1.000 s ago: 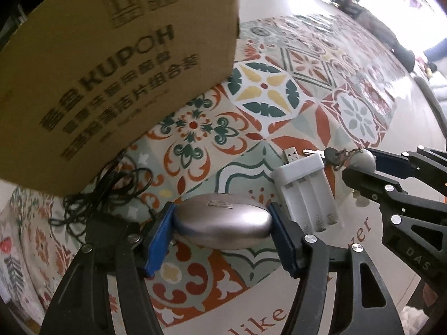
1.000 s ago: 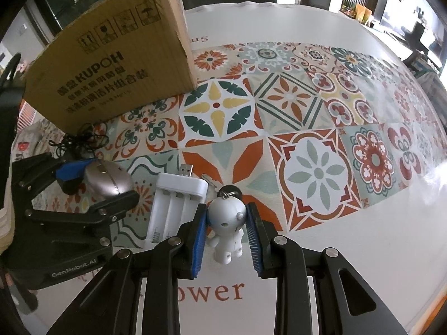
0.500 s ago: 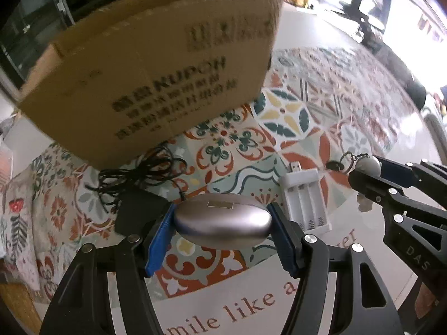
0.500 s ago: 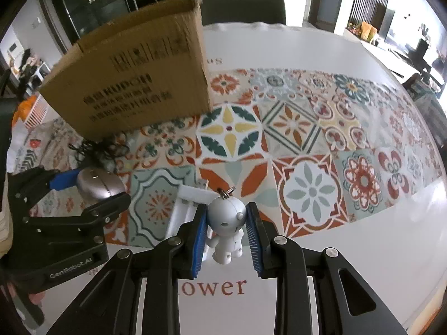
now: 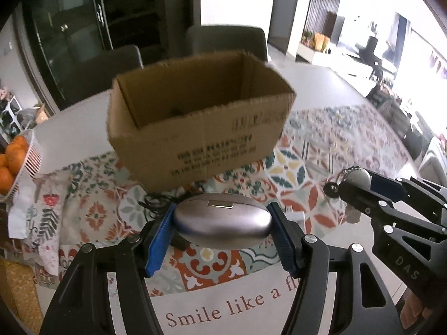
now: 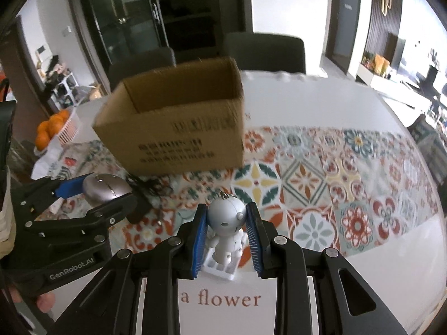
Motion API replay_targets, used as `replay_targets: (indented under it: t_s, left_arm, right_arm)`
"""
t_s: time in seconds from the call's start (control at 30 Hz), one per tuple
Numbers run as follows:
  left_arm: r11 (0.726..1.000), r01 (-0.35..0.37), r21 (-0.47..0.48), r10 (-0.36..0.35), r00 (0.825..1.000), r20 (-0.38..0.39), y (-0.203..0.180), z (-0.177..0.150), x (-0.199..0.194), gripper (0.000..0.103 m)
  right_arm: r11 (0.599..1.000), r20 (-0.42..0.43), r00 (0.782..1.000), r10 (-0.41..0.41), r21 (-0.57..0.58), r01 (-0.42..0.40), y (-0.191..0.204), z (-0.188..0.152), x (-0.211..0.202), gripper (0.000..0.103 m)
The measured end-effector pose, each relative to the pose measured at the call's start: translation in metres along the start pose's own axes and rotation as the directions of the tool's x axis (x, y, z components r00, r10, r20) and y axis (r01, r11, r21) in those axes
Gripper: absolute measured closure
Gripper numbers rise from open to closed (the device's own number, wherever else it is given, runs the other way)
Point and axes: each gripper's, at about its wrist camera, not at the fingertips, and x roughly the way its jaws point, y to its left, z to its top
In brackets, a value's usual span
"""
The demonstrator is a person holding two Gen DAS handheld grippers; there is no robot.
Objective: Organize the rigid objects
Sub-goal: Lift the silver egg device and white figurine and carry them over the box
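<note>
A: Mouse point(image 5: 222, 224) sitting crosswise in the left gripper point(image 5: 220, 237), blue pads clamping its two ends, jaws set fairly wide because the shell is wide.

B: And the right gripper point(image 6: 226, 231) is squeezing narrow on the little robot keychain point(image 6: 227, 227), gripping it by its round head so the body is dangling free.

A: Both hands are carrying their loads above the patterned tablecloth point(image 6: 321, 178), facing the cardboard box point(image 5: 201, 128) at the far side. Top flaps are gone, the mouth is gaping open; that's surely the destination.

B: I'm guessing so. Something dark is lying inside, too blurred to name. The white battery charger point(image 6: 218, 265) is waiting on the cloth just beneath the keychain, and a black cable point(image 6: 148, 187) is tangled near the box's front wall.

A: Those two look like the leftovers. Far left, a basket of oranges point(image 5: 12, 164) is sitting well apart, out of play.

B: Next call: clearing the near rim before letting go, or the mouse is clipping cardboard.
</note>
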Motion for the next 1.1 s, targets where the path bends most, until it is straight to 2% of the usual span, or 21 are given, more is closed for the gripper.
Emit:
replay_targets:
  t_s: [0.63,1.1]
  left_arm:
    - [0.995,-0.052,-0.087,0.065,0.986,0.151,0.031,0.047,-0.054,0.038]
    - [0.992,-0.069,-0.104,0.088,0.978,0.189,0.046,0.084,-0.059,0.038]
  right_arm:
    - [0.993,0.157,0.985,0.077,-0.099,-0.062,0.029,0.064,-0.036,0.074]
    - [0.989,0.199,0.975,0.095,-0.131,-0.069,0.038,0.107,-0.038,0.074]
